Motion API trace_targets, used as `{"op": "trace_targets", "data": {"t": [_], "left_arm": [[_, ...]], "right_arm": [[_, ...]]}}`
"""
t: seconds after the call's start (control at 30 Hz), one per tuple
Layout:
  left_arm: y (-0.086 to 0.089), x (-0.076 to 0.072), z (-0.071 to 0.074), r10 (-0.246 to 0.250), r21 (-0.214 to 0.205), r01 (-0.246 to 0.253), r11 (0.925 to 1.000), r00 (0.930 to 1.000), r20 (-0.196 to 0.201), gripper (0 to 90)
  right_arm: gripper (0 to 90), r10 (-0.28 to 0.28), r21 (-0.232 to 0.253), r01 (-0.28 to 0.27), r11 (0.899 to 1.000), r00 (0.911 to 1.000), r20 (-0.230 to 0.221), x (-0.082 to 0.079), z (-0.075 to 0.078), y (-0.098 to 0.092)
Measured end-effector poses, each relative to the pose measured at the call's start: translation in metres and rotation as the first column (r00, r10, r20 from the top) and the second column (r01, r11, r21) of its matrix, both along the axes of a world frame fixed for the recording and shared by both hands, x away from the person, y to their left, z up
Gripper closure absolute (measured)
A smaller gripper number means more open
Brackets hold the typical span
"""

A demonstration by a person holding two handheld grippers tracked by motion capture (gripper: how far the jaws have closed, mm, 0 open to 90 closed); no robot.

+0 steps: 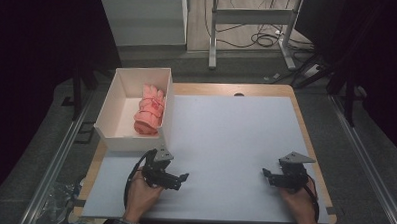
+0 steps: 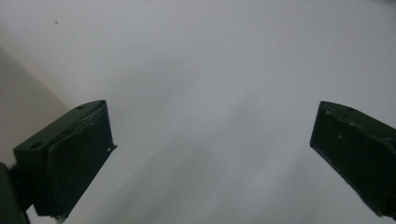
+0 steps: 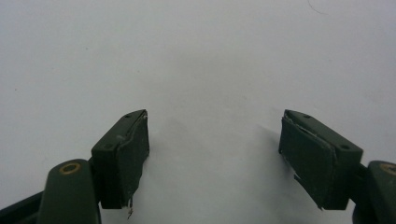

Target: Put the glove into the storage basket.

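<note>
The worktop [image 1: 235, 143] is a wooden table whose light-brown edge shows along the far side and down both side edges. A pale grey mat covers nearly all of it, plain and smooth, and it reaches close to the near edge. At the far left corner a white open-topped box [image 1: 117, 106] stands on the worktop, its left side hanging a little past the mat's left edge. A small dark mark sits on the wooden strip at the far edge, near the middle. The rest of the mat is bare.
</note>
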State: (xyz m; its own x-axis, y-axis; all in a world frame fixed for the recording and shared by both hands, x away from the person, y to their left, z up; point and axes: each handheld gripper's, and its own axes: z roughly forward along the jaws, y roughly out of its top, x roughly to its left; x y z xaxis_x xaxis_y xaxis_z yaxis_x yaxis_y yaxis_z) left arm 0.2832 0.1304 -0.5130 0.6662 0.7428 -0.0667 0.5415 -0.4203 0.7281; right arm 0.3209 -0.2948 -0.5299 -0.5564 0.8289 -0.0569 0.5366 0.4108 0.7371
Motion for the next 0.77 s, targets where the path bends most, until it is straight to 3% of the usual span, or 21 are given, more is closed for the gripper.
{"op": "trace_targets", "data": {"t": [0.43,0.47,0.77], "left_arm": [[-0.006,0.005,-0.034,0.021,0.067,-0.018,0.9976,0.9987,-0.046,0.0],[-0.006,0.005,-0.036,0.023,0.061,-0.021,0.9979,0.9993,-0.03,0.0],[-0.006,0.005,-0.037,0.025,0.061,-0.023,0.9979,0.9991,-0.033,0.0]], "right_arm": [[24.7,0.0,0.0,0.0,1.0,1.0,0.001,0.0,0.0,0.0],[24.7,0.0,-0.001,0.0,1.0,1.0,0.001,0.0,0.0,0.0],[24.7,-0.001,0.001,0.001,1.0,1.0,0.0,0.0,0.0,0.0]]}}
